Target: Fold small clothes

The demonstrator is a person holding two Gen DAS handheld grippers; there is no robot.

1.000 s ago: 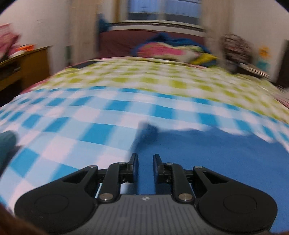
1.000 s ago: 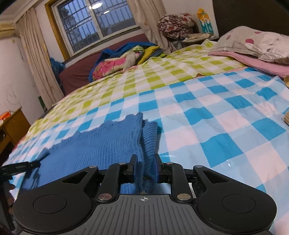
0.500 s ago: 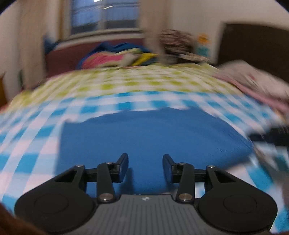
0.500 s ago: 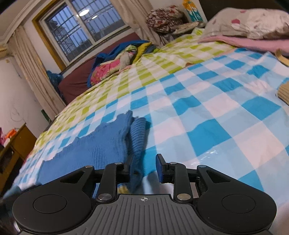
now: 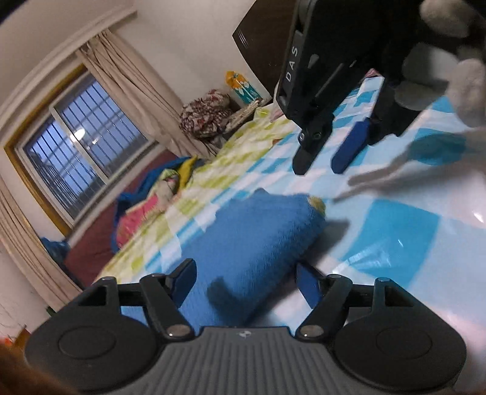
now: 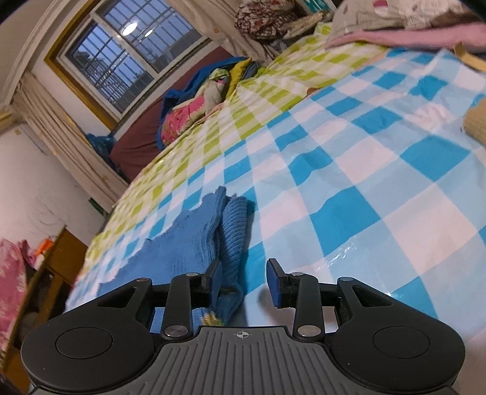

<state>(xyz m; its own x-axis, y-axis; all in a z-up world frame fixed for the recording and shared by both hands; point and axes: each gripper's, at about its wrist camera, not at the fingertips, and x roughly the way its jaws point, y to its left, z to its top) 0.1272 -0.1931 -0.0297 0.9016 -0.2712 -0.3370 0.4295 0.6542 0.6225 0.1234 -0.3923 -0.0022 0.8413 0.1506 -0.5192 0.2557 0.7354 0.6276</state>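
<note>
A small blue knit garment (image 5: 258,231) lies folded on the blue-and-white checked bed cover (image 5: 395,231). My left gripper (image 5: 244,273) straddles its near end, jaws wide and still opening, pads clear of the cloth. My right gripper (image 5: 322,164) hangs just beyond the garment's far corner, held by a hand (image 5: 467,88) in pale fuzzy fabric. In the right wrist view the garment (image 6: 188,240) runs away to the left. Its ribbed edge lies beside the left finger of the right gripper (image 6: 243,281), whose jaws are opening and do not pinch it.
The cover (image 6: 349,182) turns green-checked toward a heap of bright bedding (image 6: 197,100) under the window. A pillow and pink blanket (image 6: 410,27) lie far right, a tan item (image 6: 477,124) at the right edge, a wooden desk (image 6: 60,258) left of the bed.
My left gripper swept rightward across the garment, rolled and opened wide, ending close to the right gripper. My right gripper opened and let go of the garment's edge; the view tilted.
</note>
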